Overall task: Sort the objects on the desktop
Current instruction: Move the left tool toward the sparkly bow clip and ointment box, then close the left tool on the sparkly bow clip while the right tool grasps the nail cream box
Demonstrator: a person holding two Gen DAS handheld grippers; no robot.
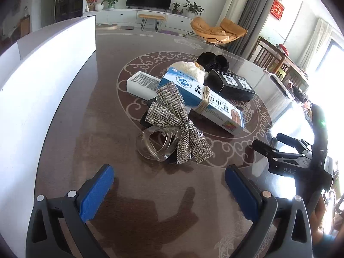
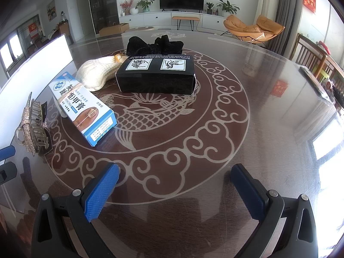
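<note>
- The hair clip [image 1: 159, 144], clear plastic with a beaded bow [image 1: 178, 126] on it, lies at the near edge of the pile on the table [image 1: 86, 139], and we judge it the likeliest thing to sort next.
- In the left wrist view it sits straight ahead of the left claw [image 1: 169, 191], lined up with the gap between the 2 blue pads [image 1: 96, 195], near but not touching them.
- The left claw stands wide apart and holds nothing.
- The bow's long axis runs on a slant, from far-left to near-right, so it lies across the claw's line rather than along it.
- Just behind the clip, a blue and white box [image 1: 202, 101] with a rubber band [image 1: 205, 99] round it lies slanted the same way, resting over a white box [image 1: 142, 83]; a cream cloth pouch [image 1: 189, 71], a black box [image 1: 232, 86] and a black hair tie [image 1: 212, 61] lie beyond.
- From the right wrist view the clip [image 2: 34, 124] is far off to the left of the right claw [image 2: 175, 193], which is also spread apart and empty over bare table.
- The right claw [image 1: 279, 150] shows in the left view, well to the right of the clip.
- So we take the left claw as nearer; a short straight reach should do, with the pads closing across the clear plastic body.
- The risk we see is the bow's tail snagging the blue and white box behind it.
</note>
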